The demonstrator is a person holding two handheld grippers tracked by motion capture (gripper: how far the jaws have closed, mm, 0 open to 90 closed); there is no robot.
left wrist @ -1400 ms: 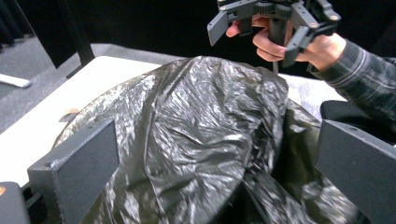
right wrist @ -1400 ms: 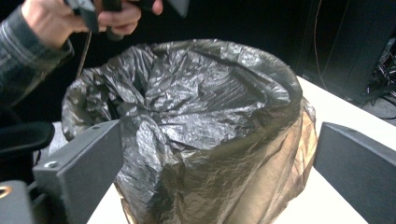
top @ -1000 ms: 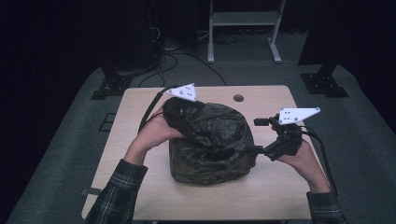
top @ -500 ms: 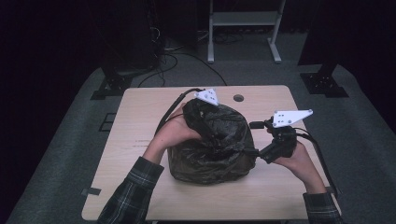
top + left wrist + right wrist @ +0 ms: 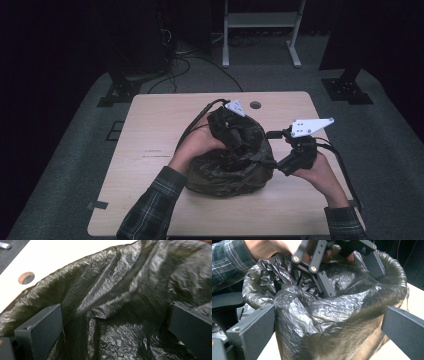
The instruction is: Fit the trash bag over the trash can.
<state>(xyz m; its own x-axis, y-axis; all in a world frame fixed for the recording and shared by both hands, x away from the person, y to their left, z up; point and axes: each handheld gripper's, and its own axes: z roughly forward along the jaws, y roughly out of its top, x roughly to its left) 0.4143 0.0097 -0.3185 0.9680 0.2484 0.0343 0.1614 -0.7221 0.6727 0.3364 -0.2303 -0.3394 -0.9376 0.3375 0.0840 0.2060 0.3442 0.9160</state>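
A crumpled black plastic bag [image 5: 225, 172] sits in the middle of the wooden table [image 5: 150, 130]. My left gripper [image 5: 235, 127] is at the bag's top rear, its white plate showing. Its jaws are spread wide, with the bag's plastic [image 5: 117, 305] between and beyond them. In the right gripper view the left gripper [image 5: 354, 282] reaches down into the bag's mouth [image 5: 352, 302]. My right gripper [image 5: 270, 148] is at the bag's right side, open, and its jaws straddle the upper part of the bag without closing on it.
A round hole [image 5: 255, 105] is in the table behind the bag. The left cable [image 5: 192, 122] runs off the table's back. Stand feet [image 5: 120, 92] and cables lie on the dark floor beyond. There is bare tabletop left of the bag.
The left gripper has moved right, from the bag's rear left corner to its top, and into the mouth. The bag's top has bunched up. The right gripper has barely moved.
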